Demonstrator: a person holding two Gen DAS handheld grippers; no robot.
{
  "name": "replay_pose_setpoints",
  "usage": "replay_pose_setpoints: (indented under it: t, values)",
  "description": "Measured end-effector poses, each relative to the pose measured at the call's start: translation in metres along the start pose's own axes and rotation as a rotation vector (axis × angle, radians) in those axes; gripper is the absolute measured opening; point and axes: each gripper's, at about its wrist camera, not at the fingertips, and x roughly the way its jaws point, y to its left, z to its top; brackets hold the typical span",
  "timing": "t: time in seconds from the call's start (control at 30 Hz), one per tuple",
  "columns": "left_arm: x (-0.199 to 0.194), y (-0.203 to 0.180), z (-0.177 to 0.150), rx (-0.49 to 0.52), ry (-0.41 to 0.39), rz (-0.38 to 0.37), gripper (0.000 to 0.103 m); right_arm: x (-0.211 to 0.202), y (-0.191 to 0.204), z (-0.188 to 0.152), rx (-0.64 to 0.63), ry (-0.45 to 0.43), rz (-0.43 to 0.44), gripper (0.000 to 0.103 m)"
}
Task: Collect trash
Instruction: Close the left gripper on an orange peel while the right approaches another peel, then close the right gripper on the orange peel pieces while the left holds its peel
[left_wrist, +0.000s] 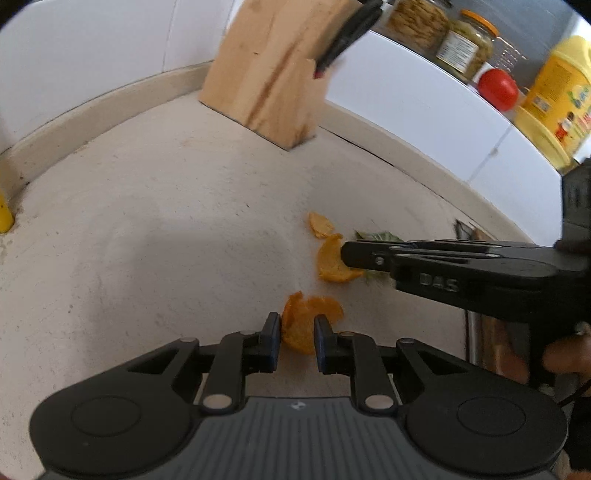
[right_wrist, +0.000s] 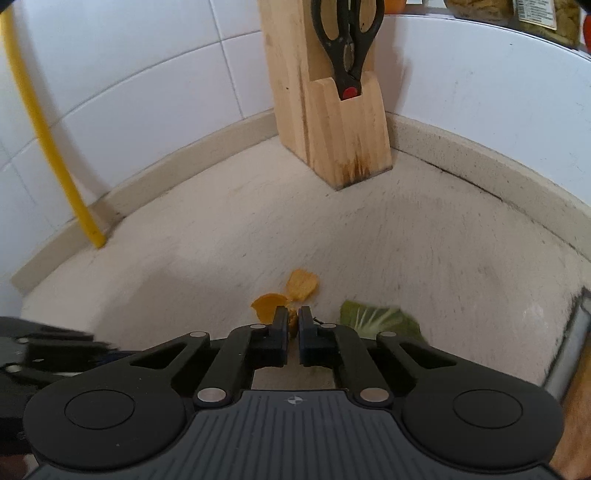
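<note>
Looking through my left wrist camera, I read the raised letters "DAS" on the side of my right gripper (left_wrist: 345, 254), which reaches in from the right edge with a hand (left_wrist: 565, 354) behind it. On a white ledge at the top right stand two glass jars (left_wrist: 439, 33) of pale preserved vegetables, their label print too small to read, a red tomato (left_wrist: 498, 88) and a yellow plastic tub (left_wrist: 554, 99) with a colourful label I cannot read. A wooden knife block (left_wrist: 273, 74) stands at the back of the speckled beige counter (left_wrist: 147, 240). My left gripper (left_wrist: 297, 341) is clamped on a curled piece of orange peel (left_wrist: 306, 325). Further on lie a second peel (left_wrist: 332, 258), touched by the right gripper's tip, and a small third peel (left_wrist: 319, 224).

Through my right wrist camera, the right gripper (right_wrist: 292, 325) is nearly together, pinching a small orange scrap (right_wrist: 292, 319). Two peels (right_wrist: 295, 291) lie just ahead of it, and a green leaf (right_wrist: 376, 319) lies just to its right, on the counter. Black scissors (right_wrist: 347, 40) with a red pivot sit in the knife block. A yellow tube (right_wrist: 48, 147) runs down the tiled wall on the left.
</note>
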Motion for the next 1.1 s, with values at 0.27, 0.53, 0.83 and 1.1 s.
replay_pose_setpoints:
  t: [0.27, 0.53, 0.83, 1.1]
  values:
    - [-0.014, 0.005, -0.003, -0.003, -0.010, -0.016, 0.015, -0.032, -0.009, -0.012, 0.056, -0.009, 0.025, 0.008]
    - [-0.009, 0.000, 0.001, 0.012, -0.011, -0.010, 0.015, -0.048, -0.013, -0.024, 0.064, -0.006, 0.009, 0.012]
    - [-0.004, 0.003, 0.001, 0.011, -0.008, 0.018, 0.023, -0.049, -0.012, -0.029, 0.056, -0.010, 0.002, 0.044]
    - [-0.002, -0.001, 0.002, 0.030, -0.011, 0.014, 0.023, -0.050, -0.016, -0.031, 0.049, 0.001, -0.023, 0.058]
